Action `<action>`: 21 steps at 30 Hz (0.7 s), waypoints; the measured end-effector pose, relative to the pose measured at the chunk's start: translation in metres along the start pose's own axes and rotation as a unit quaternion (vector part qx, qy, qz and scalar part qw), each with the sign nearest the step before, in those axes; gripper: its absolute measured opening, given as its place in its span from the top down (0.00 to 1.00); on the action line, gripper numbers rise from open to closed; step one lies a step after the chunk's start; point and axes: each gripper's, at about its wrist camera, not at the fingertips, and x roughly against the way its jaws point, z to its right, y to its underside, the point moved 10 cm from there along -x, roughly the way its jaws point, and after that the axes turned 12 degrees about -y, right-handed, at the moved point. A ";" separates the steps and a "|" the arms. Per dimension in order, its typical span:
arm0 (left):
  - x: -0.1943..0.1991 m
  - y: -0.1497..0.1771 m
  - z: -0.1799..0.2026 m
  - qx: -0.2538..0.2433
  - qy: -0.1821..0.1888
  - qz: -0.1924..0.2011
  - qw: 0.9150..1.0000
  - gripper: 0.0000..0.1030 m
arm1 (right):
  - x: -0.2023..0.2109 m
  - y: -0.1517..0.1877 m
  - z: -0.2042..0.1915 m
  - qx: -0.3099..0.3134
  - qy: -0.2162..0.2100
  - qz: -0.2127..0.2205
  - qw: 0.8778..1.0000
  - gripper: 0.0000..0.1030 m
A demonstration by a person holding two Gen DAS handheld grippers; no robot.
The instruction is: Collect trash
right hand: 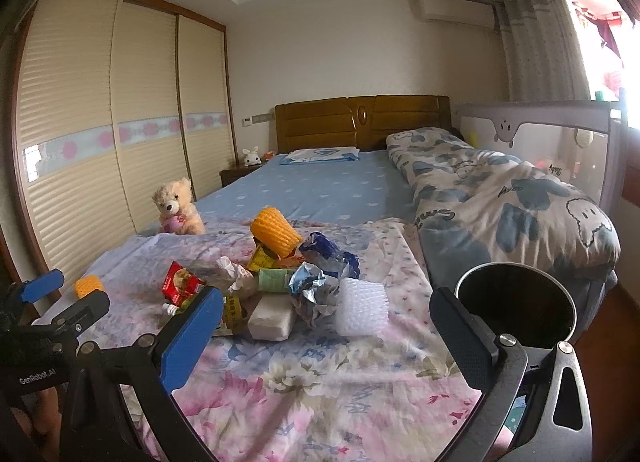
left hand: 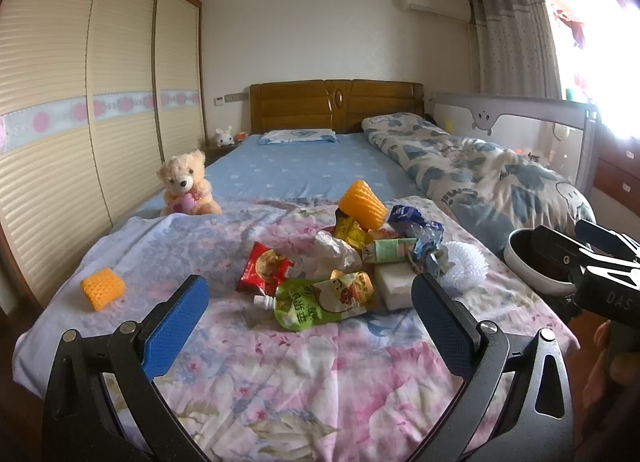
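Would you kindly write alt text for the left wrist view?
A heap of trash, with a green pouch and red wrapper nearest, lies on a floral sheet ahead of the open left gripper. A yellow foam net lies apart at left, a teddy bear behind.

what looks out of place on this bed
A heap of trash sits mid-bed on the floral sheet: green pouch, red wrapper, crumpled tissue, foam nets. One orange foam net lies apart, left of the heap.

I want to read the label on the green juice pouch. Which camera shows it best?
The left wrist view: the green juice pouch lies unobstructed between the open fingers. In the right wrist view, a blue finger pad hides nearly all of it.
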 end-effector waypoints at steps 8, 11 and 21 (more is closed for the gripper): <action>0.000 0.003 0.001 0.000 0.000 -0.001 1.000 0.00 | -0.002 0.001 -0.001 -0.002 -0.006 -0.004 1.000 0.00; -0.001 0.006 0.002 0.001 0.001 -0.003 1.000 0.00 | -0.003 0.001 -0.001 -0.002 -0.006 -0.004 1.000 0.00; -0.010 0.014 0.005 -0.005 0.006 -0.016 1.000 0.00 | -0.009 0.007 -0.003 -0.007 -0.013 -0.012 1.000 0.00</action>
